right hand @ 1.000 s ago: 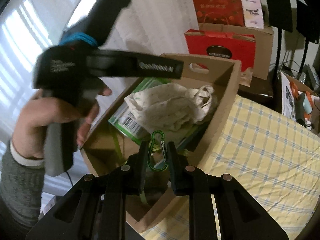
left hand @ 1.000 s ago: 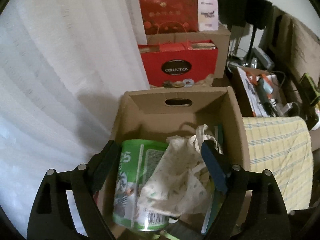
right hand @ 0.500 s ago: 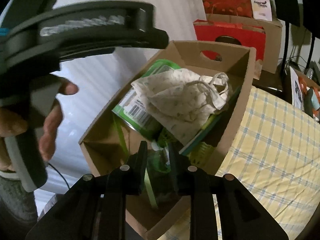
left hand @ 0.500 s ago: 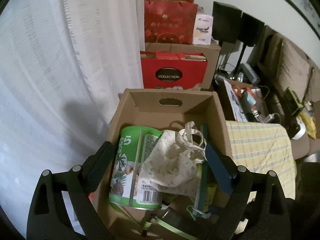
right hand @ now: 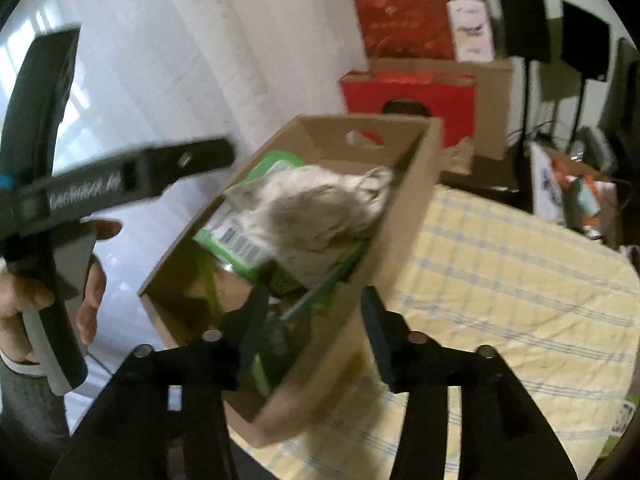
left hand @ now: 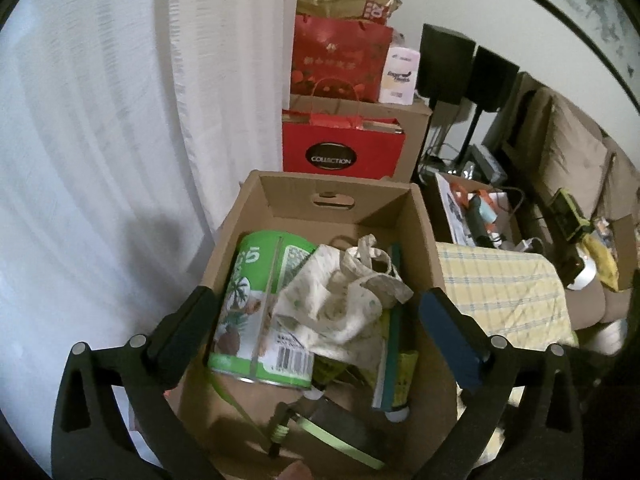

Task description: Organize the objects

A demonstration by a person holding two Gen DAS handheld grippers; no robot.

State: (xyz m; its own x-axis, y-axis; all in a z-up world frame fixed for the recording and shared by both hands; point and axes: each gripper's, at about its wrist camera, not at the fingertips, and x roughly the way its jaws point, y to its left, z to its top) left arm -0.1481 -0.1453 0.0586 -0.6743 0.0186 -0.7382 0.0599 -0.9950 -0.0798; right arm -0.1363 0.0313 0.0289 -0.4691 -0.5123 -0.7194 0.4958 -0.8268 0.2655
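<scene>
A cardboard box (left hand: 344, 196) (right hand: 404, 216) stands at the edge of a yellow checked cloth (right hand: 500, 272). Inside lie a green tin (left hand: 256, 304) (right hand: 240, 236), a crumpled white cloth bag (left hand: 344, 300) (right hand: 316, 204), a teal-edged book (left hand: 394, 344) and a dark bottle with a green strap (left hand: 320, 424). My left gripper (left hand: 320, 320) is open and empty above the box. My right gripper (right hand: 316, 320) is open and empty, straddling the box's near right wall. The left gripper's handle (right hand: 52, 208) shows in the right wrist view, held by a hand.
White curtains (left hand: 100, 120) hang to the left. Red gift bags (left hand: 340, 148) and a larger carton (left hand: 416, 128) stand behind the box. Black speakers (left hand: 448, 64), a box of tools (left hand: 476, 208) and a sofa (left hand: 572, 160) lie to the right.
My right gripper has opened and let go of the green carabiner and strap, which now lie in the box. My left gripper has risen and pulled back a little.
</scene>
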